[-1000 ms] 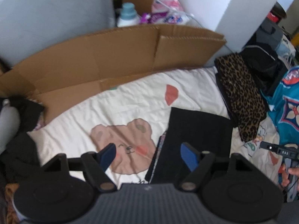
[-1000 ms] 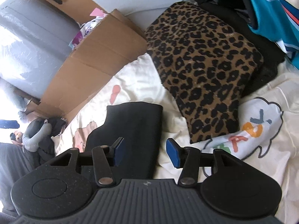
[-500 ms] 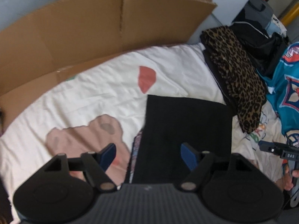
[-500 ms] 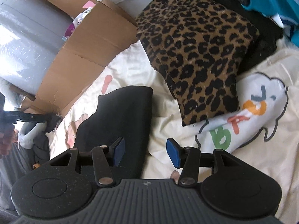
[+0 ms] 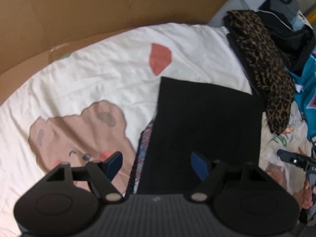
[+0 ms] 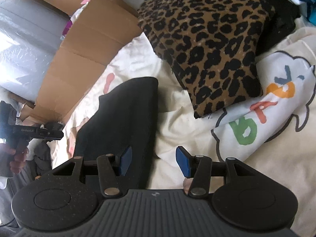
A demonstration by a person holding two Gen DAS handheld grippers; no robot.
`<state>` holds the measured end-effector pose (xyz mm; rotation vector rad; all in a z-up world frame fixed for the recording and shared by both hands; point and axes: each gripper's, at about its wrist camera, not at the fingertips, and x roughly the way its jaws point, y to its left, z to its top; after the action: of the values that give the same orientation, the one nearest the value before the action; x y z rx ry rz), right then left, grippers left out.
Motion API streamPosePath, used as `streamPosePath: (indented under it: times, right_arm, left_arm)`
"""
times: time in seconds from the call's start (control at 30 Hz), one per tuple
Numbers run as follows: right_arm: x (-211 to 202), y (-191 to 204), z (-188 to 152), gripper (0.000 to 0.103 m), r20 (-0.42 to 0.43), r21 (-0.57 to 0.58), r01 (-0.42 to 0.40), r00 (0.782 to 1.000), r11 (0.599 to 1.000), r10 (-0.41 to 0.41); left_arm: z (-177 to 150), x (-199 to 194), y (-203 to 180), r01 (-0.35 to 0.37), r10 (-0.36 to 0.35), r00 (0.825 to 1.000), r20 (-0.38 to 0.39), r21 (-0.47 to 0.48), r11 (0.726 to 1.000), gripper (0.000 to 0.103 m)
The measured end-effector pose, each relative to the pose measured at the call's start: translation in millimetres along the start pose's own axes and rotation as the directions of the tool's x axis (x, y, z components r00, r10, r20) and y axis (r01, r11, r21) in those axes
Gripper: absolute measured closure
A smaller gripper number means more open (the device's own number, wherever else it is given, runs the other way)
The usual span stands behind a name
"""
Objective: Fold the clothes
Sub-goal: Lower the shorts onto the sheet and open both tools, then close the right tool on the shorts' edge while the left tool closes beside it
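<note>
At the bed's left and far edge stands flattened cardboard (image 5: 110, 13), and beside it the cream sheet (image 5: 94, 79) shows a printed bear (image 5: 79, 136). The left tongs (image 5: 156, 163) hang spread and empty, pointing steeply down over the left edge of the black garment (image 5: 205, 130), one pad over the bear, the other over the black cloth. That garment lies flat near the middle of the bed as a neat rectangle (a patterned strip peeks out along its left side). The right tongs (image 6: 153, 161) are also spread, gripping nothing, straddling its right edge near the front. Further right a leopard piece (image 6: 207, 45) sits folded by the bed's right edge, with a teal jersey (image 5: 308, 90) beyond it. The step in hand looks like taking hold of the black piece for another fold. Next, each pair should probably drop to the cloth and pinch every layer at its edge before lifting.
</note>
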<state>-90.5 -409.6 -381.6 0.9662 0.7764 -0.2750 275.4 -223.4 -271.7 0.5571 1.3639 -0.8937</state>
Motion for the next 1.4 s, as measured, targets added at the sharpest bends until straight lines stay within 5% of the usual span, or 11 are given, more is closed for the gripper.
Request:
streamPosePath:
  times: [0.27,0.6,0.87,1.07,1.17,1.23,1.4]
  right_arm:
    - [10,-3,-2,0.047,-0.017,-0.060,0.018,1.000,0.998,-0.019]
    - [15,-7,6,0.047,-0.012,-0.045,-0.055,0.998,0.997,0.054]
    - [43,3,8,0.049,-0.088,-0.033,-0.134,0.988,0.990,0.131]
    - [70,7,2,0.052,-0.166,-0.019,-0.110,0.980,0.994,0.106]
    - [75,8,-1,0.065,-0.178,-0.004,-0.125,0.976,0.992,0.122]
    - [74,8,-2,0.087,-0.176,0.000,-0.132,0.976,0.991,0.130]
    - [67,7,-2,0.094,-0.157,0.039,-0.190,0.968,0.981,0.194]
  left_arm:
    - [-15,13,7,0.005,-0.005,1.000,-0.027,0.010,1.000,0.024]
    - [-17,27,-4,0.022,-0.020,0.999,-0.035,0.055,0.998,0.024]
    - [-15,47,-5,0.009,-0.007,1.000,-0.023,0.085,0.996,0.024]
    - [-14,59,5,0.061,-0.061,0.998,0.000,0.054,0.997,0.026]
    - [-14,61,8,0.102,-0.102,0.995,0.014,0.045,0.994,0.039]
    - [-15,61,9,0.118,-0.118,0.993,0.019,0.038,0.992,0.050]
    - [-15,58,12,0.141,-0.142,0.990,0.017,0.042,0.989,0.057]
